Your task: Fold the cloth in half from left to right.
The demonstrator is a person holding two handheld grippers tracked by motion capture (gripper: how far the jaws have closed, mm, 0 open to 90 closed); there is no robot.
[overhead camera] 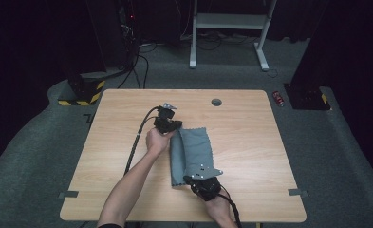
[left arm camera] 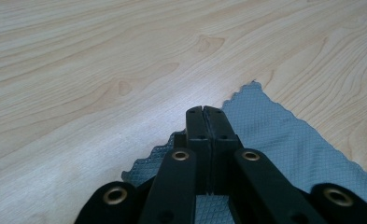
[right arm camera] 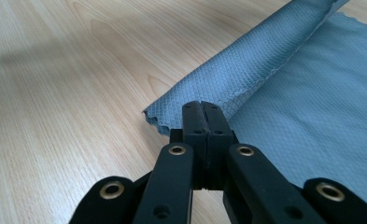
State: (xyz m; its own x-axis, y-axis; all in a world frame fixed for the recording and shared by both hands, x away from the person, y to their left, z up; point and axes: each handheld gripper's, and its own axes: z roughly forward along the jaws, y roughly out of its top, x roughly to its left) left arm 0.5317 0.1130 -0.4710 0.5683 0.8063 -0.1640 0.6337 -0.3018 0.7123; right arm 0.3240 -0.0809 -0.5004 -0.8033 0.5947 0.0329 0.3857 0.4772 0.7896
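A grey textured cloth (overhead camera: 196,149) lies in the middle of the wooden table (overhead camera: 250,142), its left strip rolled over onto the rest. At the cloth's far left end, my left gripper (overhead camera: 173,127) is shut on its edge. In the left gripper view the jaws are pressed together over the cloth (left arm camera: 284,140), tips (left arm camera: 203,111) reaching past its scalloped edge. My right gripper (overhead camera: 190,179) holds the near left end. In the right gripper view its tips (right arm camera: 202,106) are shut on the folded strip of cloth (right arm camera: 246,65) beside a corner.
A round cable hole (overhead camera: 216,101) sits near the table's far edge. Tape marks (overhead camera: 68,194) lie at the near corners. The left gripper's black cable (overhead camera: 135,142) trails toward the front edge. On the floor beyond stand a white desk frame (overhead camera: 227,28) and a yellow-black striped base (overhead camera: 82,92).
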